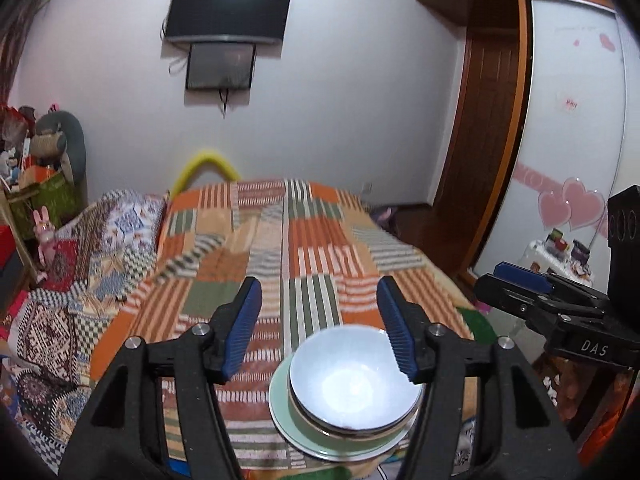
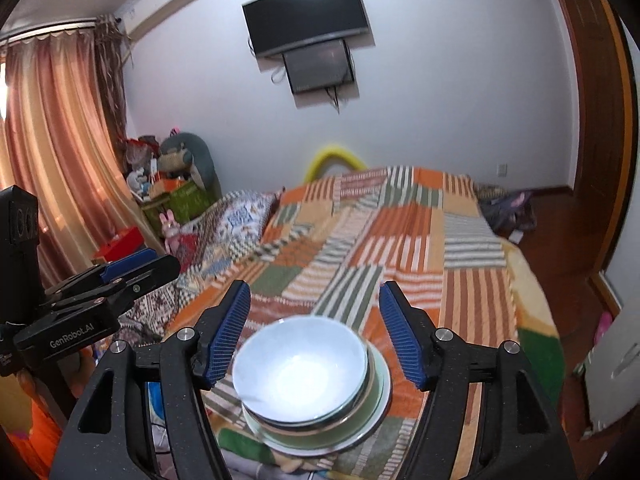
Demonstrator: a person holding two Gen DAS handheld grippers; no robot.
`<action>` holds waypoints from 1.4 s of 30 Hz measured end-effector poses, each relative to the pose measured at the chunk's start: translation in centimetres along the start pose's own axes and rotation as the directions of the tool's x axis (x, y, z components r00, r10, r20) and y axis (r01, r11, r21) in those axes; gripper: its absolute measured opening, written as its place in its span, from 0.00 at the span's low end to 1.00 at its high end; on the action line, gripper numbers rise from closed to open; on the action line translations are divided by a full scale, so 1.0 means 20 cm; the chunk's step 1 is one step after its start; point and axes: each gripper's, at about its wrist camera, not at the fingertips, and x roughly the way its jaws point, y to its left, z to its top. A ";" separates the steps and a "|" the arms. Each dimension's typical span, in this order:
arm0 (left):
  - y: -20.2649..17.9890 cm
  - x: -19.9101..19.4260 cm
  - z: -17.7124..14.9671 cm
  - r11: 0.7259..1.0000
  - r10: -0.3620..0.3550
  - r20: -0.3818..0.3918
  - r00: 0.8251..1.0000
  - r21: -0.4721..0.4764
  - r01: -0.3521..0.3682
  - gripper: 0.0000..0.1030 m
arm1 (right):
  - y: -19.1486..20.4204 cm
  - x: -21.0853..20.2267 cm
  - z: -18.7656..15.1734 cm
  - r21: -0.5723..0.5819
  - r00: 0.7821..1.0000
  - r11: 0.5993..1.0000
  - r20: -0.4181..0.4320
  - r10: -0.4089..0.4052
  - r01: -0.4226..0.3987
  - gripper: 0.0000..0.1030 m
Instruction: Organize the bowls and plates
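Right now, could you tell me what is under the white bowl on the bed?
The white bowl sits nested in another bowl, of which only the rim shows, on a green plate. Whether more dishes are stacked between them is hidden.

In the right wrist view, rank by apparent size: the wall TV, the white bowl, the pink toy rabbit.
1. White bowl, largest, though nearness to the camera inflates it.
2. Wall TV.
3. Pink toy rabbit, clearly smallest.

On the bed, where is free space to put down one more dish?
Free: the striped blanket beyond the bowl and plate stack, toward the far wall, and the strip to its right up to the bed edge. Crowded: the near edge, and the left side with rumpled patterned bedding.
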 end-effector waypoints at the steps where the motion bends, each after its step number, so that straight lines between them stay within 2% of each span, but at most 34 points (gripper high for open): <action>1: 0.00 -0.02 0.01 1.000 0.001 0.011 1.000 0.003 -0.001 0.62 | 0.01 -0.01 0.01 -0.003 1.000 1.000 0.016 0.001 0.000 0.65; 5: -0.01 -0.09 0.03 1.000 0.011 0.066 0.998 0.012 -0.012 0.72 | 0.03 -0.07 0.03 -0.022 0.998 1.000 0.066 0.000 0.001 0.66; 7: -0.02 -0.12 0.03 1.000 0.009 0.088 0.996 0.007 -0.009 0.81 | 0.04 -0.10 0.04 -0.032 0.996 0.999 0.084 0.003 0.000 0.67; 11: -0.02 -0.17 0.04 1.000 0.015 0.125 0.992 0.006 -0.016 0.86 | 0.06 -0.13 0.05 -0.050 0.992 0.999 0.130 0.003 0.004 0.77; 14: -0.02 -0.20 0.05 1.000 0.029 0.150 0.988 0.007 -0.030 0.93 | 0.07 -0.16 0.05 -0.062 0.988 0.998 0.155 0.007 0.003 0.78; 21: -0.01 -0.22 0.05 1.000 0.028 0.172 0.985 0.003 -0.029 0.97 | 0.08 -0.19 0.06 -0.074 0.982 0.997 0.190 0.011 0.004 0.87; 26: -0.02 -0.23 0.04 0.999 0.037 0.183 0.982 0.001 -0.038 0.99 | 0.07 -0.20 0.06 -0.065 0.977 0.998 0.214 0.001 0.013 0.98; 42: -0.02 -0.26 0.03 0.999 0.038 0.198 0.980 -0.009 -0.037 1.00 | 0.08 -0.22 0.05 -0.082 0.973 0.996 0.229 -0.006 0.025 0.99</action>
